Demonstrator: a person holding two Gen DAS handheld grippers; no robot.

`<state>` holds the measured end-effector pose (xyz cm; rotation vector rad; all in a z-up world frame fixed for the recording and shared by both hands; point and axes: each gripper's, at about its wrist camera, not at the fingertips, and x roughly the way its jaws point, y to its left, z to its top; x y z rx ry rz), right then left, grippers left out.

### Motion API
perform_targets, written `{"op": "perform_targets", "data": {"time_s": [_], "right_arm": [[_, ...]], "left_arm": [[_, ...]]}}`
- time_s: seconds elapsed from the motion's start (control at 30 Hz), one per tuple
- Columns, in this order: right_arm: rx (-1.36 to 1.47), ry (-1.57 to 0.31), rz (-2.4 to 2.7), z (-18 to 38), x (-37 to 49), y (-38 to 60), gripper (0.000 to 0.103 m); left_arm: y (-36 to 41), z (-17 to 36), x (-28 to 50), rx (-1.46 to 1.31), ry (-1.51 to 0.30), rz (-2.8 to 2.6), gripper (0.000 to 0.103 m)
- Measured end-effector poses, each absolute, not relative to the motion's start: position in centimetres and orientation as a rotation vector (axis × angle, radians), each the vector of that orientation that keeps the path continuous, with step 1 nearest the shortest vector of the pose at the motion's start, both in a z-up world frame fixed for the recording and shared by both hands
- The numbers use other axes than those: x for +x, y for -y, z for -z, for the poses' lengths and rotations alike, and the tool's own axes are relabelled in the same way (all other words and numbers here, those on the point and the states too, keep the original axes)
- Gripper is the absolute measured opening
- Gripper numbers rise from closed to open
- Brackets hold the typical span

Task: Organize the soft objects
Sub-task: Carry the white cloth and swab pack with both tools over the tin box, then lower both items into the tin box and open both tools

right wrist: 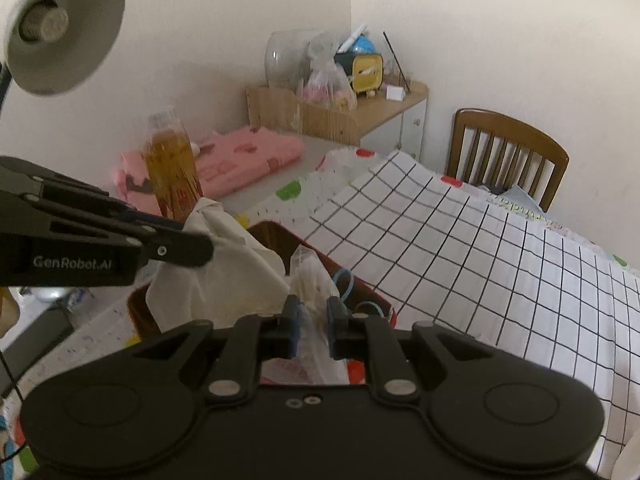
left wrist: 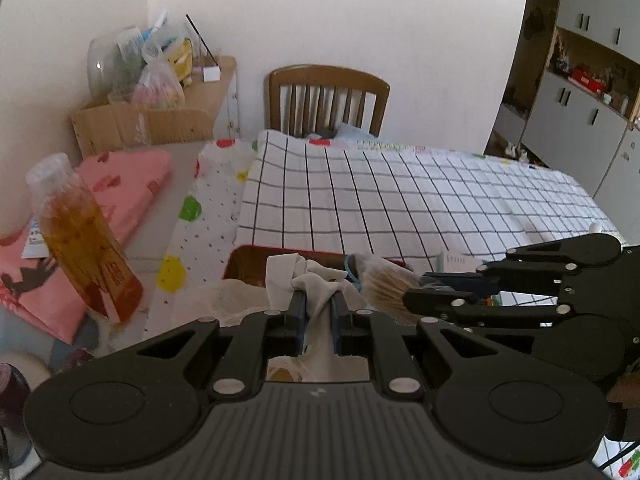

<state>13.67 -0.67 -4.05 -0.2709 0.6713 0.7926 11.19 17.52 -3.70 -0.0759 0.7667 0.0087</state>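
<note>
In the left wrist view my left gripper (left wrist: 318, 299) is shut on a bunched white cloth (left wrist: 316, 276), held just above a dark red box (left wrist: 246, 258). To its right, my right gripper (left wrist: 414, 292) grips a clear plastic bag of pale thin sticks (left wrist: 384, 284). In the right wrist view my right gripper (right wrist: 314, 307) is shut on that plastic bag (right wrist: 310, 276) over the red box (right wrist: 280, 236). At the left of this view, the left gripper (right wrist: 200, 240) holds the white cloth (right wrist: 228, 264) hanging down.
A bottle of amber liquid (left wrist: 80, 236) stands left of the box. A folded pink cloth (left wrist: 128, 184) lies behind it. A black-and-white checked cloth (left wrist: 400, 200) covers the table, with a wooden chair (left wrist: 328, 96) beyond. A desk lamp (right wrist: 60, 28) hangs at the upper left.
</note>
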Motion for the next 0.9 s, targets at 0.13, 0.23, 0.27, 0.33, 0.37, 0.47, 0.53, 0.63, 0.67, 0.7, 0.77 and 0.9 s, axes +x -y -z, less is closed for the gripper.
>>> {"op": "perform_targets", "data": {"time_s": [0.13,0.23,0.27,0.33,0.37,0.47,0.53,0.63,0.67,0.7,0.77,0.9], "right_arm": [[-0.298,-0.680,-0.784,5.2,14.0,-0.1,0.013],[-0.316,-0.678,-0.792,5.4,14.0,-0.6,0.014],[-0.319,-0.679,-0.796,5.5,14.0,-0.8,0.014],[-0.325,-0.679,-0.802,5.6,13.9,-0.9,0.015],[-0.326,-0.679,-0.805,5.6,13.9,-1.0,0.015],[-0.321,-0.684,-0.810,5.7,13.8,-1.1,0.017],[-0.317,-0.696,-0.815,5.7,13.8,-1.3,0.020],[-0.334,-0.701,-0.818,5.8,13.8,-1.4,0.021],[-0.335,-0.702,-0.818,5.7,13.7,-1.4,0.022],[-0.329,-0.704,-0.820,5.7,13.6,-1.3,0.023],[-0.310,-0.717,-0.829,5.6,13.7,-1.0,0.026],[-0.298,-0.716,-0.828,5.3,13.5,-0.5,0.040]], "left_arm": [[-17.3,5.1,11.9,-0.088,-0.803,-0.003,0.012],[-17.3,6.0,12.3,-0.086,-0.826,-0.001,0.012],[-17.2,6.2,12.4,-0.086,-0.832,0.001,0.012],[-17.2,6.7,12.5,-0.083,-0.843,0.000,0.012],[-17.2,6.9,12.5,-0.084,-0.848,0.000,0.012],[-17.4,7.5,12.7,-0.091,-0.866,-0.006,0.012],[-17.6,7.9,12.8,-0.099,-0.878,-0.009,0.012],[-17.8,8.4,12.8,-0.105,-0.894,-0.011,0.012],[-17.9,8.5,12.8,-0.108,-0.899,-0.013,0.012],[-17.9,8.6,12.8,-0.111,-0.903,-0.014,0.012],[-18.0,8.7,12.7,-0.115,-0.903,-0.015,0.012],[-17.8,8.5,12.4,-0.107,-0.896,-0.021,0.013]]}}
